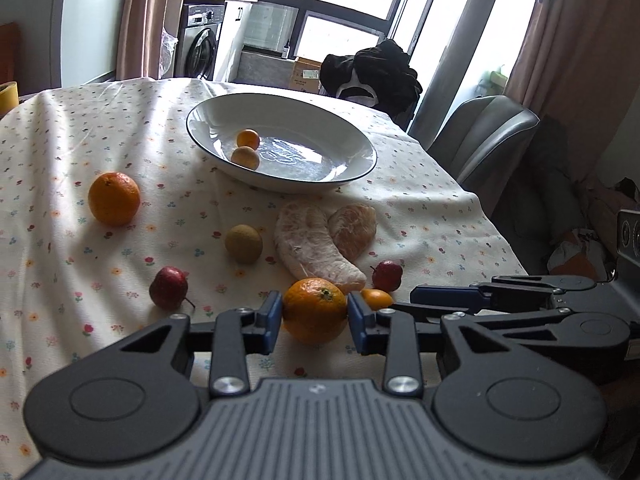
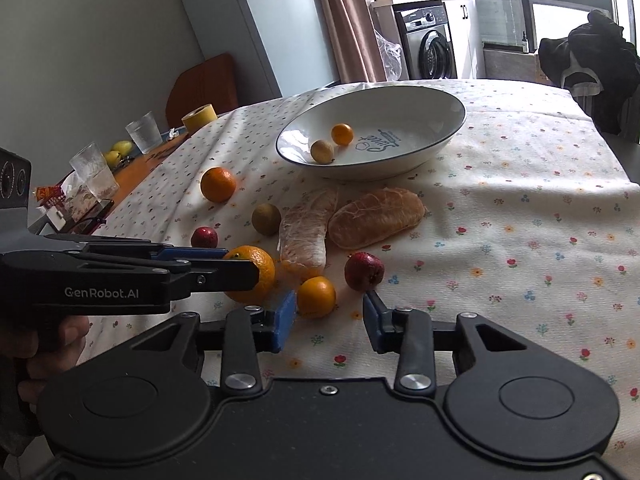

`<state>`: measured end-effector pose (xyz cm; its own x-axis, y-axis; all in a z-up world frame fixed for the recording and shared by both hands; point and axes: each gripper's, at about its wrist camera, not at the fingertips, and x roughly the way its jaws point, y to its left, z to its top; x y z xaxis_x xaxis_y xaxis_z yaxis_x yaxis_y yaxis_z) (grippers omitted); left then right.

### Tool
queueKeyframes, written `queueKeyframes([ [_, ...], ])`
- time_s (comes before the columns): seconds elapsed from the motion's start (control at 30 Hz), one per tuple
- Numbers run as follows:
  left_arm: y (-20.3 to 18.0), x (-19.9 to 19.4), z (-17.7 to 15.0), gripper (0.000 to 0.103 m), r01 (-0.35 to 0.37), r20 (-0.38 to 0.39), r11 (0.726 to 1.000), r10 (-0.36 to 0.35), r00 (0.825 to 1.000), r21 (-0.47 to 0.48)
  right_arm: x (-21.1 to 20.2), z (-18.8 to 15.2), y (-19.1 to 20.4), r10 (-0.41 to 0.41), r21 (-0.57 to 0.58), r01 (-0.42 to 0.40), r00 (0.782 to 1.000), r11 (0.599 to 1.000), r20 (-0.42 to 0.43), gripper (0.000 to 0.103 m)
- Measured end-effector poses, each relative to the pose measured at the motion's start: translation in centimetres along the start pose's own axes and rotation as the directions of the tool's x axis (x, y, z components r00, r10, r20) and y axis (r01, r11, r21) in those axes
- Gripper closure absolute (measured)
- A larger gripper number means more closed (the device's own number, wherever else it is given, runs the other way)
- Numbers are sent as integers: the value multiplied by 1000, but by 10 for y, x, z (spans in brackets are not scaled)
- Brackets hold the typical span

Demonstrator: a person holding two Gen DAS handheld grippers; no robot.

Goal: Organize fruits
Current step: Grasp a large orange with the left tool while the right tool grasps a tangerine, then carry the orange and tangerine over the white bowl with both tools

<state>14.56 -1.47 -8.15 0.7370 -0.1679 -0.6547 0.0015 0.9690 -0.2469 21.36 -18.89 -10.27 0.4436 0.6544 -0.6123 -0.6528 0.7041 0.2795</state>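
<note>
My left gripper (image 1: 315, 314) is shut on an orange (image 1: 315, 308) near the table's front edge, a blue pad pressed to each side. In the right wrist view the same orange (image 2: 260, 276) sits between those fingers. My right gripper (image 2: 330, 320) is open, with a small kumquat (image 2: 316, 296) just ahead of its left pad. A white plate (image 1: 352, 176) farther back holds two small round fruits. Loose on the cloth are another orange (image 1: 114, 199), a brownish round fruit (image 1: 243, 244), two small red fruits (image 1: 169, 287) (image 1: 387, 275) and two peeled pomelo segments (image 1: 312, 244) (image 1: 354, 232).
Two glasses (image 2: 94, 174) (image 2: 143, 132) and a yellow tape roll (image 2: 199, 117) stand on the bare wood at the table's left end. A grey chair (image 1: 492, 136) stands at the right edge, and a black garment (image 1: 372, 72) is draped behind the table.
</note>
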Motion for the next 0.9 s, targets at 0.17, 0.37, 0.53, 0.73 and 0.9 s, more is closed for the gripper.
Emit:
queueKeyframes([
  [0.17, 7, -2, 1, 69, -9, 6, 1000, 9, 1000, -16, 7, 3, 4, 2, -4, -2, 1000, 1000, -5, 65],
  [0.37, 13, -5, 2, 69, -15, 14, 1000, 15, 1000, -22, 17, 4, 7, -4, -15, 4, 1000, 1000, -14, 74],
  [0.53, 16, -8, 6, 69, -18, 26, 999, 19, 999, -28, 14, 10, 8, -17, -22, 17, 1000, 1000, -13, 82],
  [0.73, 19, -12, 17, 69, -24, 52, 999, 25, 998, -29, 6, 23, 7, -23, -24, 24, 999, 999, 22, 82],
  [0.9, 22, -12, 27, 69, -28, 68, 999, 30, 997, -27, 7, 34, 5, -26, -23, 27, 999, 999, 42, 82],
])
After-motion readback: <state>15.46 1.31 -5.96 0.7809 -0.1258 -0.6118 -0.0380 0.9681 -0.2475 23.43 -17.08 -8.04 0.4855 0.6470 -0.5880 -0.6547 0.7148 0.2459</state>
